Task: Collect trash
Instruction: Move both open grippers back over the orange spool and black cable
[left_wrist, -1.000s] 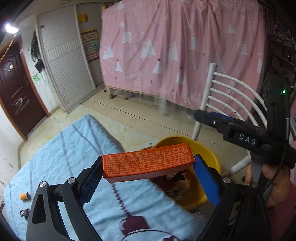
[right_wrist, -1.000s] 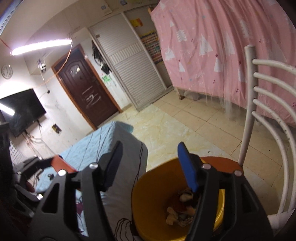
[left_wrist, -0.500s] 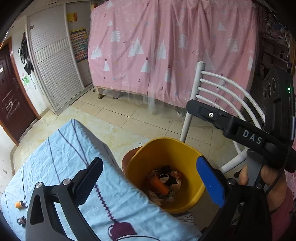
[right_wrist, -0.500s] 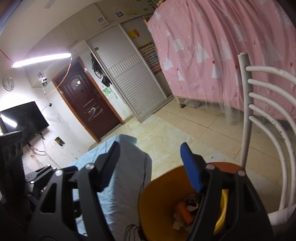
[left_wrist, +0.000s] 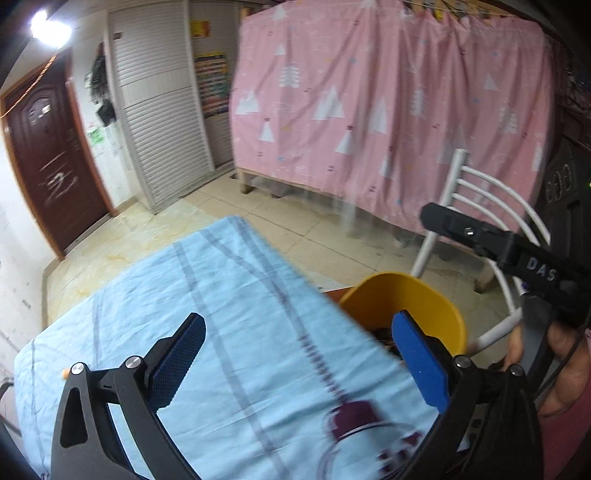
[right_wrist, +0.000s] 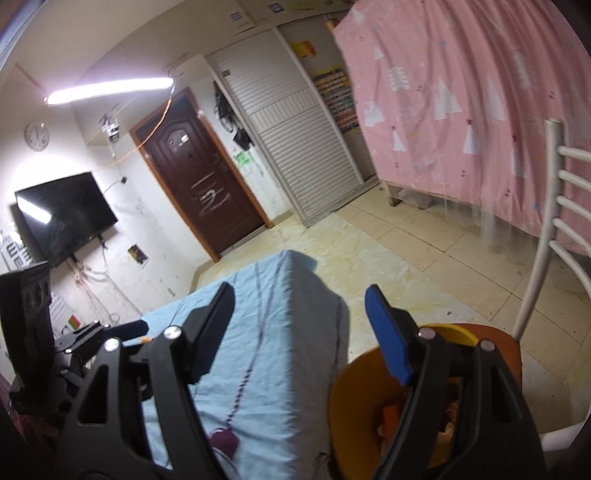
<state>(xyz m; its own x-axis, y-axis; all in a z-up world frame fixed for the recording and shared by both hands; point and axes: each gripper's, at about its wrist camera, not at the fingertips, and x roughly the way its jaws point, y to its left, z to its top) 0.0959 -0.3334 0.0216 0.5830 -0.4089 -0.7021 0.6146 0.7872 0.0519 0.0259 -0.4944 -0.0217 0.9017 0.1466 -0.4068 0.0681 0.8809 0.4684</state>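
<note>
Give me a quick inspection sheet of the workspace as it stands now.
Surface: table under a light blue cloth with dark stripes.
Job's things: yellow bin on an orange chair seat at the table's edge, trash inside; small orange item at the cloth's far left edge.
Clutter: nothing seen.
Grippers: left hand-held gripper open, empty, over the cloth; right hand-held gripper open, empty, beside the bin.
Cables: loose wires on the wall under the TV.
Surroundings: pink curtain, white chair back, brown door, tiled floor.
</note>
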